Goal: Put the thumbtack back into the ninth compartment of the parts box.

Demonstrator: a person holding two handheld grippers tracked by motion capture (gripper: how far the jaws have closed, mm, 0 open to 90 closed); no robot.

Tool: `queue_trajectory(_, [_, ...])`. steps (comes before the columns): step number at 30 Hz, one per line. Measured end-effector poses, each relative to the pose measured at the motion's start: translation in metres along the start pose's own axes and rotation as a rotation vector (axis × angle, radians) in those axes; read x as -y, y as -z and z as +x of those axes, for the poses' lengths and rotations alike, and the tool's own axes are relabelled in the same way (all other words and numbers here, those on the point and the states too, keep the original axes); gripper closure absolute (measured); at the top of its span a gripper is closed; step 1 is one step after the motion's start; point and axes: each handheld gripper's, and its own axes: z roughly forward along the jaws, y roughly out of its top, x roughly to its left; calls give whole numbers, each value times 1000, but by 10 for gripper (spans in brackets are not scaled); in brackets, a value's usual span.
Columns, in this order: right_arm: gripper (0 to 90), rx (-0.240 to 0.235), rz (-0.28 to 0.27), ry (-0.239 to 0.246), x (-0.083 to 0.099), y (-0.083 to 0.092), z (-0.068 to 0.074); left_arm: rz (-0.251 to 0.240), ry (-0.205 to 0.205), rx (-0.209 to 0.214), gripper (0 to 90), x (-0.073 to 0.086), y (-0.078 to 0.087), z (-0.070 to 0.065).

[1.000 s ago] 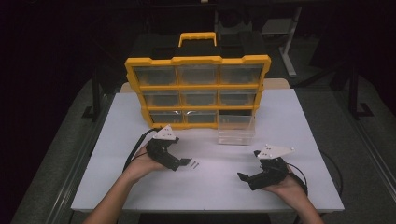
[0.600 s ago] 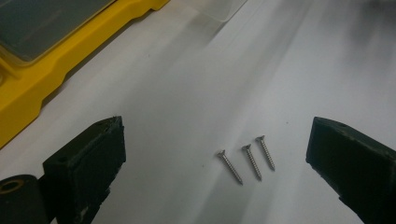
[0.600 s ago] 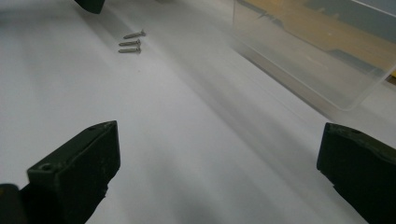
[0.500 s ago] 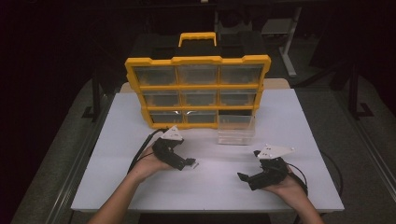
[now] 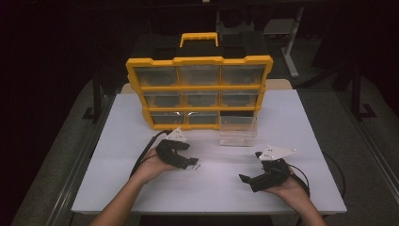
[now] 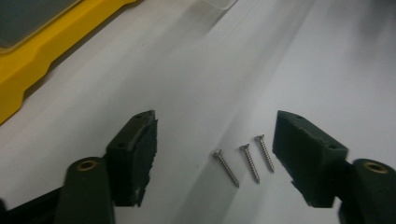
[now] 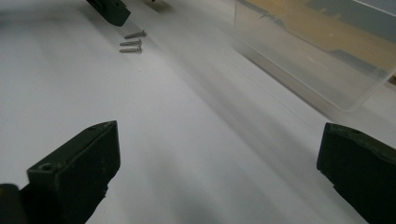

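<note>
Three small silver screws (image 6: pixel 243 161) lie side by side on the white table (image 5: pixel 291 122), also seen as a small cluster (image 5: pixel 197 165) in the high view. My left gripper (image 6: pixel 215 135) straddles them, open. Its jaws have just been closing in, and the screws lie loose between the pads, nearer the right one, untouched. In the high view the left gripper (image 5: pixel 192 162) points right at mid-table. My right gripper (image 5: pixel 250 167) rests near the front right, wide open and empty. From the right gripper (image 7: pixel 219 140) the screws (image 7: pixel 130 43) lie far ahead.
A yellow drawer organizer (image 5: pixel 199 89) with a black-and-yellow handle stands upright at the back of the table. One clear plastic drawer (image 5: pixel 237 129) sits pulled out on the table in front of its lower right corner. The table's front edge runs just below both hands.
My left gripper has shifted slightly right onto the screws, and its jaws stand closer together. The right gripper has kept still.
</note>
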Motion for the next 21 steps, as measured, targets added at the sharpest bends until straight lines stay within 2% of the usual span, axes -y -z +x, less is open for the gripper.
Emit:
queue_trajectory(3, [0, -1, 0, 0, 0, 0, 0, 11, 10, -3, 438, 0, -1, -1])
queue_trajectory(5, [0, -1, 1, 0, 0, 0, 0, 22, 3, -1, 490, 0, -1, 0])
queue_trajectory(13, [0, -3, 2, 1, 0, -1, 0, 47, 36, 22, 674, 1, -4, 0])
queue_trajectory(21, [0, -5, 2, 3, 0, -1, 0, 71, 40, 33, 767, 3, -8, 0])
